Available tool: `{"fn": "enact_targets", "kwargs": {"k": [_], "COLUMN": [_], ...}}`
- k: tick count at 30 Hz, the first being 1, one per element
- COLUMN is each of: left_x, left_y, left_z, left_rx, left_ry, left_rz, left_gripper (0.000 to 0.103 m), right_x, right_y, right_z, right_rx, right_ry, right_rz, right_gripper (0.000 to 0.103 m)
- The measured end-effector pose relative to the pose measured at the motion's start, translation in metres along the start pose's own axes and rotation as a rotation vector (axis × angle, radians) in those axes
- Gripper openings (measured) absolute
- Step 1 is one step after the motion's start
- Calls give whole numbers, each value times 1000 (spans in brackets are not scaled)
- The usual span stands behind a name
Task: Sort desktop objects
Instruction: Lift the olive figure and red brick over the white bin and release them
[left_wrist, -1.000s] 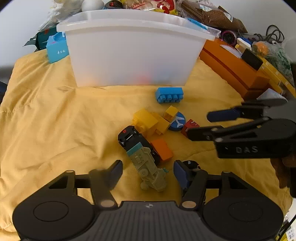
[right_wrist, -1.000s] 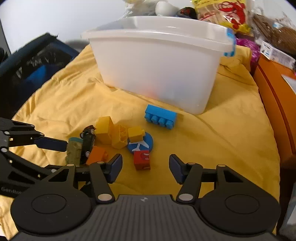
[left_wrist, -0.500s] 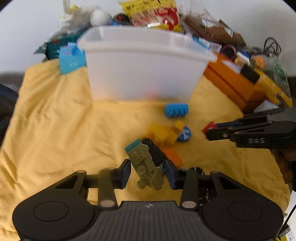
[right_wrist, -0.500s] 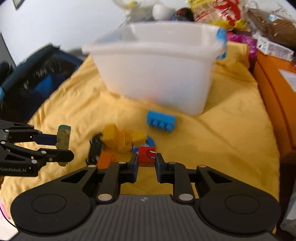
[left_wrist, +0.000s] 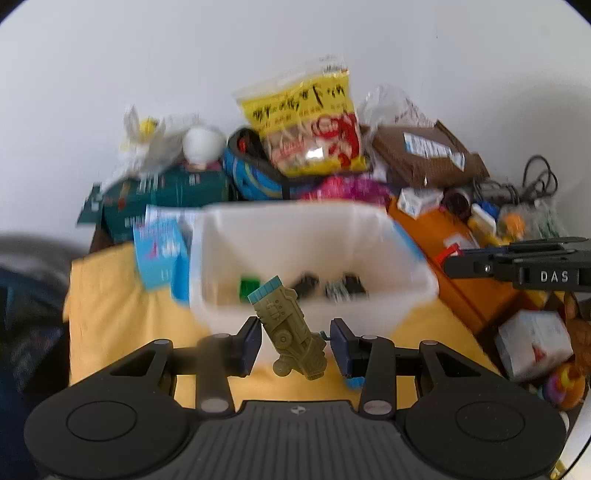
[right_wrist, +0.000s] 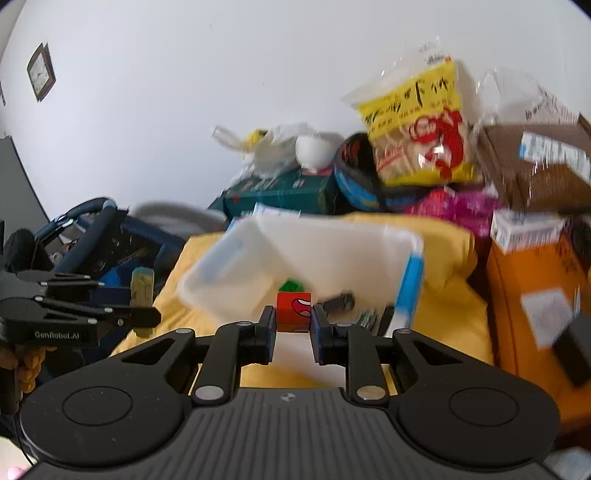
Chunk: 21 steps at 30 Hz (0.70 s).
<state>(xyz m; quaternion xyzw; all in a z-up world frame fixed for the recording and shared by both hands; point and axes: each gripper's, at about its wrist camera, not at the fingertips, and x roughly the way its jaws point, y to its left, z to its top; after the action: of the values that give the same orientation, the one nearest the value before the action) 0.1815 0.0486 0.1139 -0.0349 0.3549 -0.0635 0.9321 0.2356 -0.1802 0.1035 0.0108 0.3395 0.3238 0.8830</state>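
**Both tools loaded, held up before the white bin**

Left tool (left_wrist: 294, 341): clamped on an olive-green toy vehicle (left_wrist: 290, 325), pinched low on its body between the blue pads, teal-tipped end tilted up and to the left, wheels hanging below the fingers. Held in the air just in front of the near wall of the white plastic bin (left_wrist: 413, 284), not over its opening.

Right tool (right_wrist: 293, 326): closed narrowly on a red cube block (right_wrist: 294, 312) with a white mouth print, gripped square between both fingertips, top half standing proud of them. Likewise raised at the bin's near rim (right_wrist: 207, 280).

Inside the bin: a green block (left_wrist: 249, 290) and several dark small toys (left_wrist: 347, 286), blurred.

Seen across from the right wrist view: left tool (right_wrist: 147, 295) off to the left, well apart from the cube. Yellow cloth (left_wrist: 110, 295) over the bench beneath the bin; snack bag (left_wrist: 306, 122) and boxes piled behind.
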Motion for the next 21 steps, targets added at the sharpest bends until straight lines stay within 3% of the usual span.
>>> {"fn": "enact_targets", "kwargs": {"k": [8,21], "left_x": [29,65], "left_y": [7,1], "left_z": [57,74], "left_rx": [-13,-10], "left_ry": [17,75], "left_rz": [-1,9], "left_gripper": [45,45], "right_x": [27,57], "right_y": [-14,-25], "right_z": [36,47], "right_rx": [30,41], "right_ry": [43,130], "right_rz": [-39,-74], "right_gripper": [22,22]}}
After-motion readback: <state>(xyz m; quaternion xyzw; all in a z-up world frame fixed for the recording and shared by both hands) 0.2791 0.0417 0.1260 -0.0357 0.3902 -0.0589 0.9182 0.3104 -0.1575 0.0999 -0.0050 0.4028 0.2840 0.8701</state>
